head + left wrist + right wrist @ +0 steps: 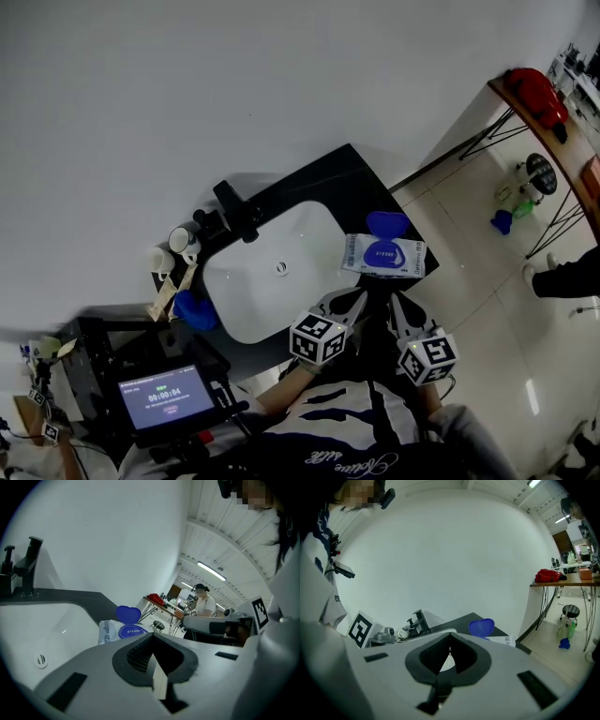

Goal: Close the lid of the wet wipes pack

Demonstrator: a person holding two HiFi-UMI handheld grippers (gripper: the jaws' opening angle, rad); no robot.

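Note:
The wet wipes pack (382, 256) lies on the dark countertop (328, 183) at the right rim of the white basin. Its blue lid (386, 223) stands flipped open on the far side. In the left gripper view the pack (111, 631) and its raised lid (128, 614) lie just ahead of the jaws. The right gripper view shows the lid (482, 627) and an edge of the pack (505, 641). My left gripper (345, 302) and right gripper (403, 311) hover side by side just short of the pack. Both are shut with nothing between the jaws.
A black faucet (239, 211) and two cups (178, 242) stand at the basin's (272, 272) back. A blue object (195, 309) sits at its left rim. A lit screen (167, 398) is at lower left. A wooden table with a red item (534, 92) stands at far right.

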